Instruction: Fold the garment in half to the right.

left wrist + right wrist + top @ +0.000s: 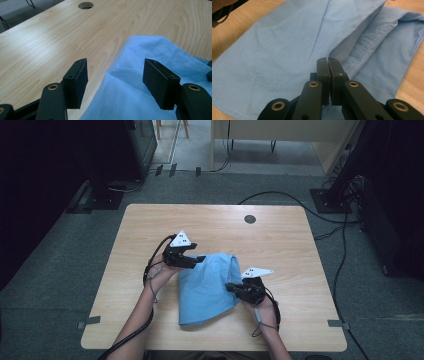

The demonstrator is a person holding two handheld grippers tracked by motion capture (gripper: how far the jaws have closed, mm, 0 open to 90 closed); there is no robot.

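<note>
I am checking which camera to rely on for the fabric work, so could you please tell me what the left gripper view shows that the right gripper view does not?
Left gripper view: the left hand-held gripper, its jaws standing open above the near edge of the blue cloth, a wide stretch of wooden table and the round hole in it.

Right gripper view: the right hand-held gripper, its jaws together with a fold of the cloth pinched at their tips, and a stitched hem on the layer beneath.

Both: the blue cloth lying on the wooden table.

I see a plain light-blue cloth (207, 287) on a pale wood-grain table (150, 230) — black grippers, grey floor (45, 285).
</note>
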